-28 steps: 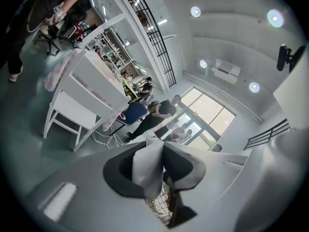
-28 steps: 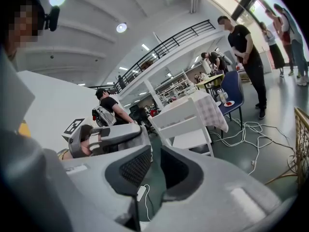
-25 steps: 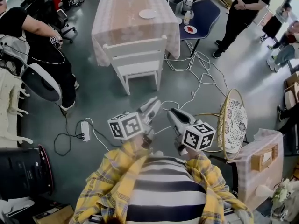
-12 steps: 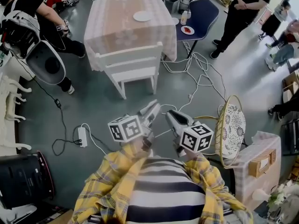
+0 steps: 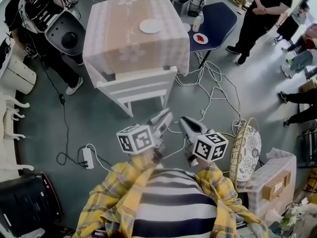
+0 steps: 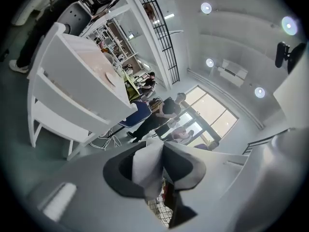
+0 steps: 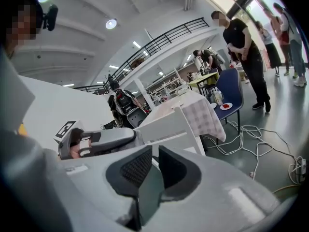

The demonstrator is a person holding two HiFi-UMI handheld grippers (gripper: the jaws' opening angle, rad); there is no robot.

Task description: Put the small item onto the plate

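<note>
The left gripper (image 5: 165,117) is clamped on a small white item (image 6: 147,164) pinched between its pads. Just beside it, the right gripper (image 5: 185,121) has its jaws a narrow crack apart and empty. The plate (image 5: 150,26) sits on a table (image 5: 124,46) well ahead of both, beyond a white chair (image 5: 136,83).

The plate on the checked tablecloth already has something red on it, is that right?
Not quite. The head view shows the plate on the checked tablecloth bare; the red item lies on a smaller plate on the blue chair.
</note>
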